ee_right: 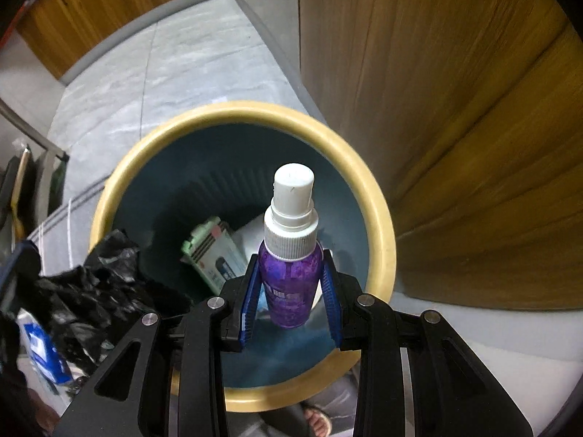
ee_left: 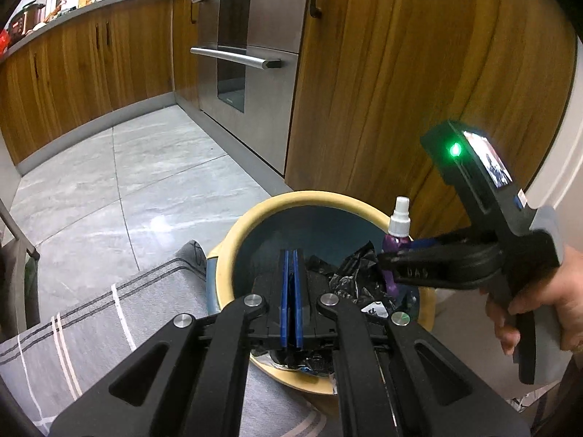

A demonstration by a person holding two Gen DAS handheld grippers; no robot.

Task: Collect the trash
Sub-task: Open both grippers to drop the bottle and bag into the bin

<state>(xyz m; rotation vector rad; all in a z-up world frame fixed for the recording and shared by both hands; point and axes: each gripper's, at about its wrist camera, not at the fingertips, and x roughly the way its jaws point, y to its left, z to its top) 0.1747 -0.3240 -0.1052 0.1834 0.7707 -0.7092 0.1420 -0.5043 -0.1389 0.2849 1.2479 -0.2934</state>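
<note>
Right tool (ee_right: 291, 291) clamped on purple spray bottle (ee_right: 291, 276), upright over yellow-rimmed trash bin (ee_right: 379, 196). Left tool (ee_left: 291, 291) pinched on black plastic bag (ee_left: 349, 273) at bin rim.

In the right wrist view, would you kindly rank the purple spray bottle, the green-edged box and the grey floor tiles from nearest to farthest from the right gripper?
1. Purple spray bottle: held between the right gripper's fingers.
2. Green-edged box: down inside the bin, left of the bottle.
3. Grey floor tiles: beyond the bin's far rim.
</note>
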